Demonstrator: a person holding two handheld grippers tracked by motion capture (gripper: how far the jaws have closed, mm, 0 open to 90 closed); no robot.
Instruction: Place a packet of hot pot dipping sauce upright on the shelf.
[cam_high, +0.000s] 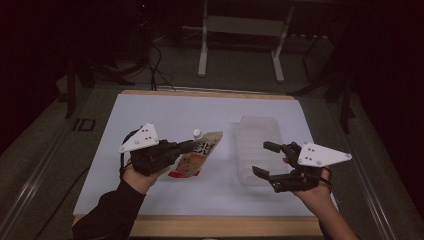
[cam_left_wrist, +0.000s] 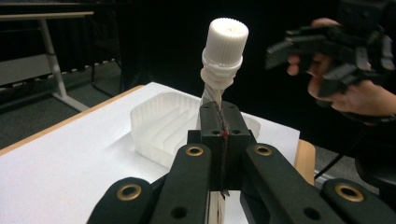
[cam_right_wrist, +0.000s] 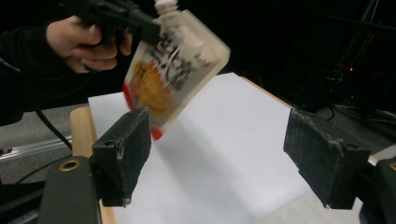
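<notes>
Spouted pouch pinched in left gripper, lifted off the table; right gripper spread and empty

One pouch (cam_high: 195, 154), with one white ribbed screw cap (cam_left_wrist: 226, 39), hangs tilted above the middle of the white sheet (cam_high: 165, 115) on the table (cam_high: 210, 226); the left gripper (cam_left_wrist: 219, 135) has its jaws pressed together on the pouch's top seam just below the spout, cap standing clear above them. Pouch face carries dark characters over a yellow-orange picture with red trim; the writing is too blurred to read. One clear ribbed plastic tray (cam_high: 256, 140) lies on the sheet toward the right edge. The right gripper (cam_high: 266, 159) hovers over the tray's near end, jaws wide apart, holding nothing. Two grippers, each with one grey three-cornered plate
</notes>
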